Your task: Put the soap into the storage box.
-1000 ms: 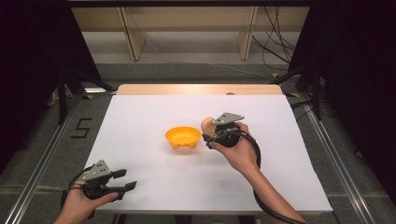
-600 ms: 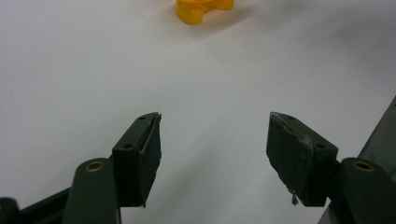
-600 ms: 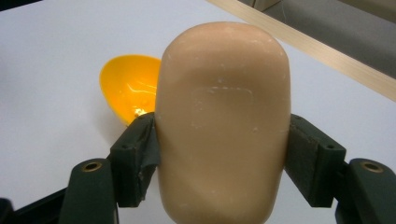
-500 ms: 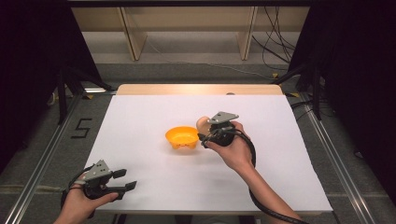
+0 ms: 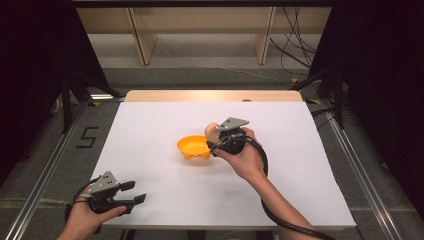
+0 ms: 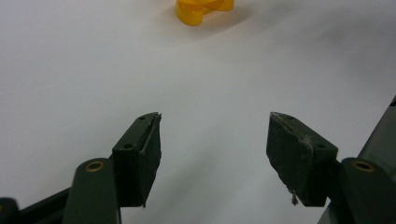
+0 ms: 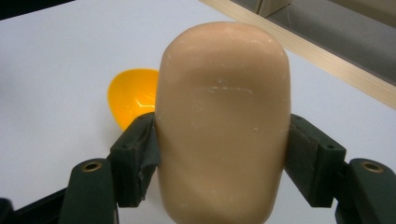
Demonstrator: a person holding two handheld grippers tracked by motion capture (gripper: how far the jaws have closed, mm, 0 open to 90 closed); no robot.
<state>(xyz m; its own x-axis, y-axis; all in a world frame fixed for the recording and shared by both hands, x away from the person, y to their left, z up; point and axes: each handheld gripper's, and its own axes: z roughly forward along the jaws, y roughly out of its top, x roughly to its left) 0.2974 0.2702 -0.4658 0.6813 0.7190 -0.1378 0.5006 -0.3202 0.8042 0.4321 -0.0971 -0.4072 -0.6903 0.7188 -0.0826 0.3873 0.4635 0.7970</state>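
Observation:
My right gripper (image 5: 214,136) is shut on a smooth beige egg-shaped object (image 7: 223,116), whose sides are pressed by both pads (image 7: 140,154). In the high view the beige object (image 5: 212,131) hangs just right of a small orange bowl (image 5: 193,147) at the middle of the white table (image 5: 150,125). The bowl (image 7: 130,95) appears behind and left of the held object in the right gripper view. My left gripper (image 5: 134,192) rests near the table's front left corner, open, with nothing between its fingers (image 6: 140,158). The orange bowl (image 6: 203,8) lies far ahead of it.
The white table surface has a wooden strip (image 5: 215,95) along its far edge. Metal rails (image 5: 45,165) run along both sides. Shelving and cables (image 5: 295,55) stand beyond the far edge. A cable trails from my right gripper along the forearm (image 5: 280,220).
My right gripper has shifted a little to the left with the beige object, closer to the orange bowl. The left gripper has stayed still.

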